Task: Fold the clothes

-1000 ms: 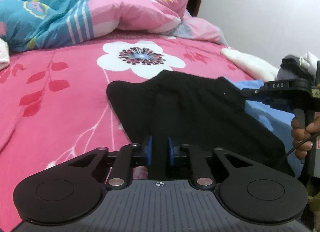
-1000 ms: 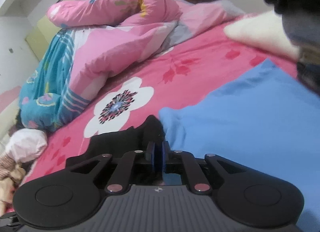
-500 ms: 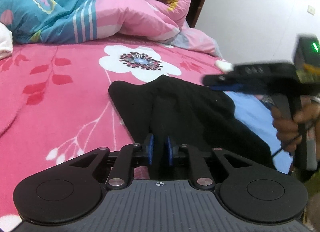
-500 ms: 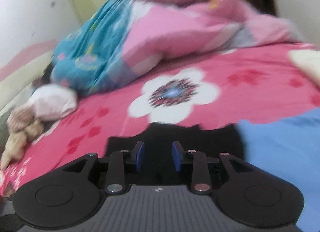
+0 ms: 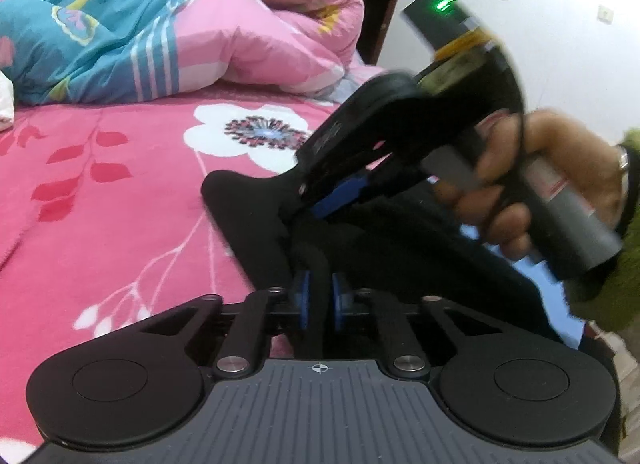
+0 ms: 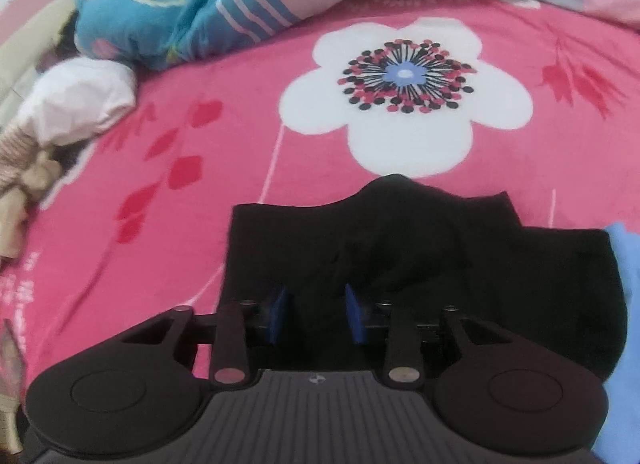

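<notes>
— While lying flat on the pink bedspread (image 6: 208,200), where sits the black garment (image 6: 404,248)?
— Directly under the right gripper (image 6: 316,312), pads spread but just closing in, cloth between them unpinched.
— And the left gripper (image 5: 319,300)?
— Clamped on a raised fold of its near edge.

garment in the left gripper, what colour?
Plain black garment, pinched by the left gripper; clearest in the left wrist view.

Bed under pink floral blanket (image 6: 240,64); pink-and-teal quilt (image 5: 120,24) heaped behind; white wall (image 5: 560,44), dark wooden door frame (image 5: 376,4).
</notes>
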Motion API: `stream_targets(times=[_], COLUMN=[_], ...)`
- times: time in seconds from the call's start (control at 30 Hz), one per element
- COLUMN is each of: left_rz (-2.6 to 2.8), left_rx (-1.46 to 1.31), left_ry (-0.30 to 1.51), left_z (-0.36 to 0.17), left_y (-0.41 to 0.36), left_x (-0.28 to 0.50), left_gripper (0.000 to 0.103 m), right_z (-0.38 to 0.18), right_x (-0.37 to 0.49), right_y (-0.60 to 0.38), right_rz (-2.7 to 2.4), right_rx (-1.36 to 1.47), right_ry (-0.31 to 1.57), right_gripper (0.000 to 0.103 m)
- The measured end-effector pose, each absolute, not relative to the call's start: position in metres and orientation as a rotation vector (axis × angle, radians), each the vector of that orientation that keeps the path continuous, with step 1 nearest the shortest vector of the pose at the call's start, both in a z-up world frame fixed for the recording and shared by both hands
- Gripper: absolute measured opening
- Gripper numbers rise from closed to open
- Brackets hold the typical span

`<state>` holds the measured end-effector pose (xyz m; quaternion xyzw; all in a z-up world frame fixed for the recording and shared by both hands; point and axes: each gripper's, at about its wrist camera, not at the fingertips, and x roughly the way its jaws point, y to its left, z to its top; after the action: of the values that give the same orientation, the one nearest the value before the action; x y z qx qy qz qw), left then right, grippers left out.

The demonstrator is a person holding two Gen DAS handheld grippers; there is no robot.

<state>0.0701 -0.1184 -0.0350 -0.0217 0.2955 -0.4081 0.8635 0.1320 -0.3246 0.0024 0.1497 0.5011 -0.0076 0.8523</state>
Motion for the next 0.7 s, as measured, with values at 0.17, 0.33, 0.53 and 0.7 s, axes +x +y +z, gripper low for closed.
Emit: stream_targets(times=[0.17,0.33,0.53,0.7], left_rz=[-0.869,-0.847,-0.752,-0.670], left_rx=[-0.128,-0.191,-0.202,-0.207], left_ry=[0.584,0.548,0.600,0.658], left_z=[-0.033,-0.027,-0.035,-0.041], left_y=[-0.102,-0.075,-0.047,-0.028], left_x=[0.063,0.051,0.039,0.040], left_gripper=[0.005,0.005,0.005,0.008], right_z=[0.022,0.055,0.042,0.025], right_x=[0.117,0.099,0.106,0.108], right_y=[-0.304,-0.268,-0.226,-0.214], right_rz=[-0.017,0.099,0.240,0.289], right_rx=[0.216,0.109,0.037,0.063], right_ry=[0.962,0.836,0.831,0.843], right_gripper=[0.005,0.005,0.005,0.024])
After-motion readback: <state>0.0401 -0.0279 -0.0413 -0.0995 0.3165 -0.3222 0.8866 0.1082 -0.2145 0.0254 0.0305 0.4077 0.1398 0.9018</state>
